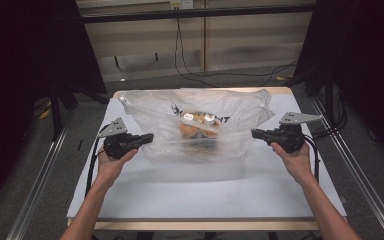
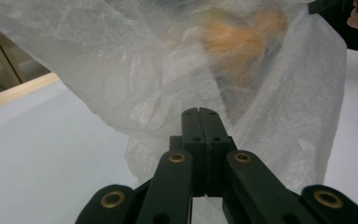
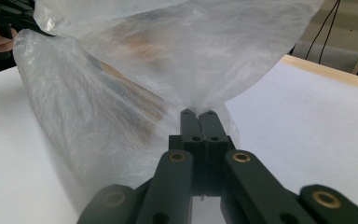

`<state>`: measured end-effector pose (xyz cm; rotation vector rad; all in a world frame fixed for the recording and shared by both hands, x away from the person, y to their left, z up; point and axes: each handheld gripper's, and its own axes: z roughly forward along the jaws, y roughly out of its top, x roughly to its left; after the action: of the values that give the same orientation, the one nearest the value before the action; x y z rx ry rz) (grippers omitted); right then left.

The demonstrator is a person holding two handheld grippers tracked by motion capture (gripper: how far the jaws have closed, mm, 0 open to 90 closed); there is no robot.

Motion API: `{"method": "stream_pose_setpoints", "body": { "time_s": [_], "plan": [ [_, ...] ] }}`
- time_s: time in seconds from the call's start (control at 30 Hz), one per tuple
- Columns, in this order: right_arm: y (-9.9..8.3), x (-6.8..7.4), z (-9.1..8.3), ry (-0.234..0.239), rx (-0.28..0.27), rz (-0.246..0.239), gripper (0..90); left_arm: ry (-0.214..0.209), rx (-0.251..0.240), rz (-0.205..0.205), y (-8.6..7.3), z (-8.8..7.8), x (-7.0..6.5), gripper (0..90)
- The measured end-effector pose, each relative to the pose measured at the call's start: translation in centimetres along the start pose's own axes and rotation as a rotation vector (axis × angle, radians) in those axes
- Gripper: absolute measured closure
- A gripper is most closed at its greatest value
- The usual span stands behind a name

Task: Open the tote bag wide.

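Note:
A clear plastic bag (image 1: pixel 200 125) with black print lies spread across the far half of the white table (image 1: pixel 205 190), with something orange-brown (image 1: pixel 197 129) inside it. My left gripper (image 1: pixel 150 136) is shut, pinching the bag's left side. My right gripper (image 1: pixel 254 133) is shut on its right side, and the plastic runs taut between the two. In the left gripper view the jaws (image 2: pixel 199 111) are pressed together with bag film (image 2: pixel 121 70) bunched around the tips and the orange thing (image 2: pixel 242 42) blurred behind. In the right gripper view the bag (image 3: pixel 191 51) gathers to a point at the closed tips (image 3: pixel 198 113).
The table's wooden edge (image 1: pixel 205 225) runs along the front. Black stands (image 1: pixel 55 100) flank both sides, and metal rails (image 1: pixel 40 175) run along the floor. Cables (image 1: pixel 190 70) trail on the floor behind. The near half of the tabletop is bare white.

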<state>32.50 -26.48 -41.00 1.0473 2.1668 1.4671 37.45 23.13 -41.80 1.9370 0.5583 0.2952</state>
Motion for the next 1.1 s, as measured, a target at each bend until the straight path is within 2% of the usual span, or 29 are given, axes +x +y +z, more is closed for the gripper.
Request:
{"method": "stream_pose_setpoints", "body": {
  "time_s": [0.2,0.23,0.27,0.5,0.67,0.73,0.83,1.03,1.1],
  "plan": [
    [-1.0,-0.5,1.1,-0.011,0.042,0.011,90.0,-0.011,0.038,-0.014,-0.7,0.8,0.2,90.0],
    [-1.1,-0.6,1.3,-0.011,0.049,0.014,90.0,-0.005,0.050,-0.002,-0.8,0.9,0.3,90.0],
    [-1.3,-0.7,1.5,-0.011,0.060,0.018,90.0,-0.024,0.054,-0.012,-1.0,1.2,0.3,90.0],
    [-1.9,-0.9,2.2,-0.013,0.089,0.030,90.0,-0.020,0.113,-0.028,-2.4,2.4,0.6,90.0],
    [-3.1,-1.2,3.4,-0.013,0.150,0.025,90.0,-0.016,0.162,-0.027,-2.9,3.0,0.5,90.0],
    [-3.5,-1.2,3.7,-0.010,0.175,0.020,90.0,-0.008,0.193,-0.009,-3.2,3.3,0.4,90.0],
    [-4.1,-1.2,4.0,-0.008,0.201,0.019,90.0,-0.029,0.243,-0.003,-3.9,4.0,0.3,90.0],
    [-5.0,-1.3,4.7,-0.002,0.255,0.020,90.0,-0.025,0.268,-0.017,-4.6,4.5,0.6,90.0],
    [-5.3,-1.1,5.2,0.000,0.285,0.004,90.0,-0.029,0.315,-0.021,-5.2,4.8,0.8,90.0]
  ]
}}
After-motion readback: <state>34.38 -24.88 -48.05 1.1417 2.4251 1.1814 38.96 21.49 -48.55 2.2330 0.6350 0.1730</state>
